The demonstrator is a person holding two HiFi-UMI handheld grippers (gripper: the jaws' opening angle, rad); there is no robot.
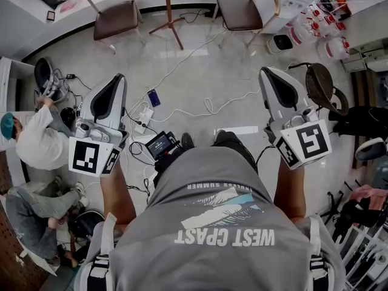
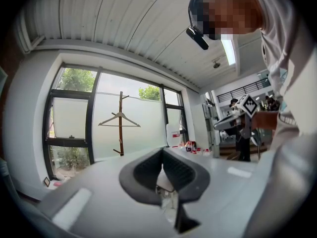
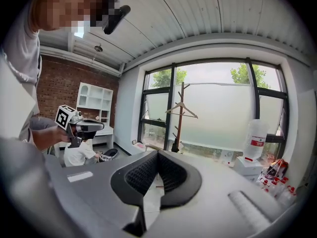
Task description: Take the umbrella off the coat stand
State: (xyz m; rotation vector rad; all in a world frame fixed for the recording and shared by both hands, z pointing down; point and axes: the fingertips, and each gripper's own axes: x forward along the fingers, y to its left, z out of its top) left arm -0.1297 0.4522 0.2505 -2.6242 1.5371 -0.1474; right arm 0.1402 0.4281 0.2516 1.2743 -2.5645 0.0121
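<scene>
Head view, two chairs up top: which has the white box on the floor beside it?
The chair at the picture's right: the white box sits close beside it. The chair at the left has no box near it.

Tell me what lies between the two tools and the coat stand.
Nothing upright blocks the way. Only white cables trail over the floor in front of the coat stand, and chairs flank it.

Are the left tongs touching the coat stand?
Apart. In the left gripper view the shut left tongs point across the room, and the coat stand is far off by the window.
</scene>
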